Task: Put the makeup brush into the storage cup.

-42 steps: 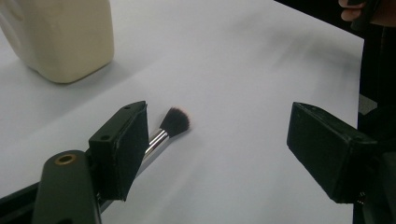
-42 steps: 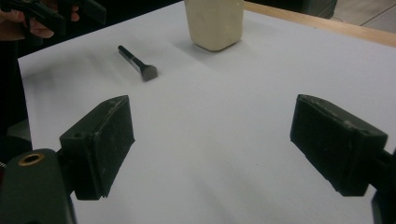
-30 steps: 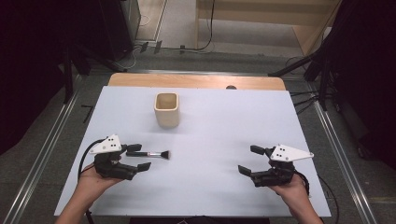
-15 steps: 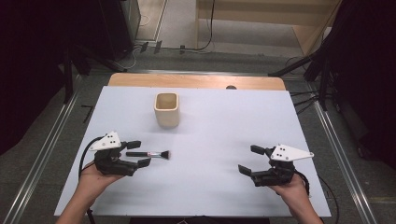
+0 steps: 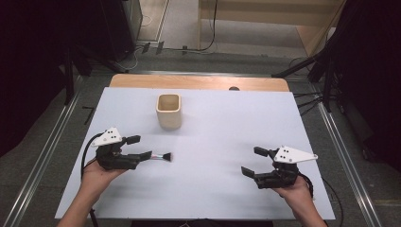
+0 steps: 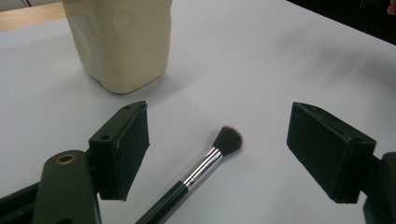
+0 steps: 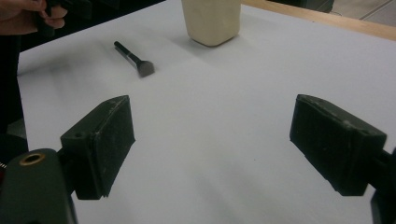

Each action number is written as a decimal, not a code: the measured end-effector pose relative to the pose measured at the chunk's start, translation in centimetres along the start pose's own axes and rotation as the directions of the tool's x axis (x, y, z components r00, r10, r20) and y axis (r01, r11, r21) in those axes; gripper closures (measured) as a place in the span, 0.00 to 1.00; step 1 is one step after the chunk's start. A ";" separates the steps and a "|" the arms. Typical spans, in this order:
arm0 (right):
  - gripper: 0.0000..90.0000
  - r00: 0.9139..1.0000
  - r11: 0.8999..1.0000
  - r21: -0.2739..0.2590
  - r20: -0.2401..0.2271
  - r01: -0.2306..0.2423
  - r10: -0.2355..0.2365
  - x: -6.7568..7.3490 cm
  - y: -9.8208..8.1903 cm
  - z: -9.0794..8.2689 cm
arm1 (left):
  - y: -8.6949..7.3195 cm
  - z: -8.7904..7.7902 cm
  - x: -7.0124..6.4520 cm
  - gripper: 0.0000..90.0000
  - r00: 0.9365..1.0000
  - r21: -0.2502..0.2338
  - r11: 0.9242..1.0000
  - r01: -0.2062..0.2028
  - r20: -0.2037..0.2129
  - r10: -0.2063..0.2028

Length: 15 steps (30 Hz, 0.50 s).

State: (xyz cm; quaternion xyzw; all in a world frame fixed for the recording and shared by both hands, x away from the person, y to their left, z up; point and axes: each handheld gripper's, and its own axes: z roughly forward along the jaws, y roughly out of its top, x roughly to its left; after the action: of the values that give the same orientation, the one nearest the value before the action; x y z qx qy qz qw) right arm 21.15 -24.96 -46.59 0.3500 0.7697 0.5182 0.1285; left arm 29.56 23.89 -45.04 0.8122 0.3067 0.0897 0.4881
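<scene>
**Left fingers spread around the brush, nothing pinched**

Starting at the left gripper (image 5: 142, 147): its fingers (image 6: 122, 148) are spread wide, and in the left gripper view the makeup brush (image 6: 201, 172) lies flat on the worktop (image 5: 227, 123) right in the gap between them. No pad is touching it as far as I can see. The dark bristle head points away from the gripper, the silver ferrule sits behind it, and the black handle runs back toward the bottom of that view. From the high view the brush (image 5: 162, 156) sits just off the tip of the lower finger, bristles pointing toward the middle of the worktop.

The right gripper (image 5: 252, 161) is well apart from all that, over on the right side near the front edge. Its fingers (image 7: 100, 142) are spread too, with just bare white surface between them. In the right gripper view you can see the brush (image 7: 135, 59) farther off, and the person's other hand (image 7: 28, 14) up in the corner.

Beyond the brush, toward the far side, stands a cream-coloured cup (image 5: 169, 111), upright and open at the top. It's near the brush but not touching it. A strip of wood edge (image 5: 198, 82) shows along the far end of the worktop.
</scene>
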 end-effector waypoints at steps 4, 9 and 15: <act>0.16 1.000 1.000 -0.005 0.002 0.001 -0.001 0.0 0.0 -0.1 | 0.4 0.4 0.5 0.25 1.000 -0.009 1.000 0.005 0.000 -0.005; 0.16 1.000 1.000 -0.003 0.000 0.000 0.000 0.0 0.0 0.0 | 0.8 1.1 1.2 0.25 1.000 -0.006 1.000 -0.004 -0.006 0.004; 0.16 1.000 1.000 -0.006 -0.004 -0.001 0.001 0.0 0.0 0.0 | 1.5 1.5 2.2 0.25 1.000 -0.033 0.999 -0.005 0.008 0.005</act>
State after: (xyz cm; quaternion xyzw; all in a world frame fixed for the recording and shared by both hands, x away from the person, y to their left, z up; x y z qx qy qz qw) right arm 21.19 -24.97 -46.56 0.3488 0.7682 0.5213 0.1280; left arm 32.58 23.58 -44.84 0.8052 0.3012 0.0925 0.5023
